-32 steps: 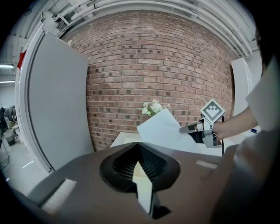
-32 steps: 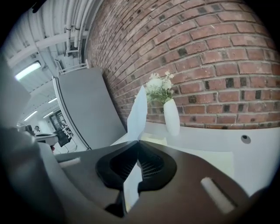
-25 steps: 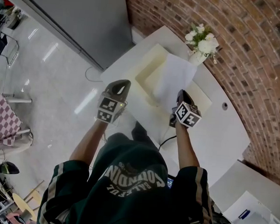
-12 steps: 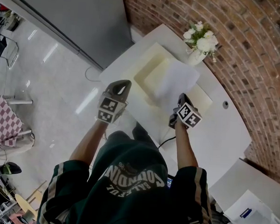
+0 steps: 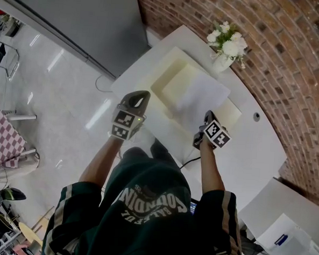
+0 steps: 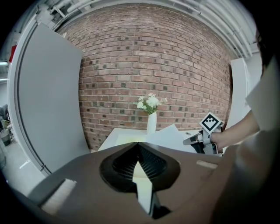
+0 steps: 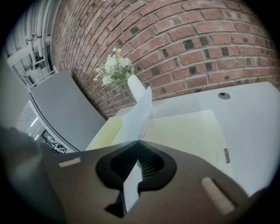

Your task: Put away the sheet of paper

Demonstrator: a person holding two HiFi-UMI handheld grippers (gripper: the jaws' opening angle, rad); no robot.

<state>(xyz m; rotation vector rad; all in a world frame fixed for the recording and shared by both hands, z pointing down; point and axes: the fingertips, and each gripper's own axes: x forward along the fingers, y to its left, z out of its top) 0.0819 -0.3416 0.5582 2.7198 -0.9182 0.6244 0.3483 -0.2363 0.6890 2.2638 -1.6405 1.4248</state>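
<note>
A white sheet of paper (image 5: pixel 202 94) hangs tilted over a cream open box (image 5: pixel 165 81) on the white table (image 5: pixel 255 151). My right gripper (image 5: pixel 207 117) is shut on the sheet's near edge. In the right gripper view the paper (image 7: pixel 138 116) runs up from between the closed jaws of that gripper (image 7: pixel 138 142), above the box's flat cream lid (image 7: pixel 188 131). My left gripper (image 5: pixel 140 98) hovers at the box's near left side, apart from the sheet. Its jaws (image 6: pixel 138 144) meet with nothing held. The left gripper view also shows the paper (image 6: pixel 168 135) and the right gripper (image 6: pixel 199 140).
A white vase of white flowers (image 5: pixel 225 47) stands by the brick wall (image 5: pixel 292 78) just behind the box. There is a round cable hole (image 5: pixel 256 117) in the tabletop to the right. A grey panel (image 5: pixel 74 16) stands at the left. A second table with papers (image 5: pixel 282 239) sits at lower right.
The right gripper has drifted slightly right and toward me, and the sheet has sunk lower and flatter over the box. The left gripper has stayed put.
</note>
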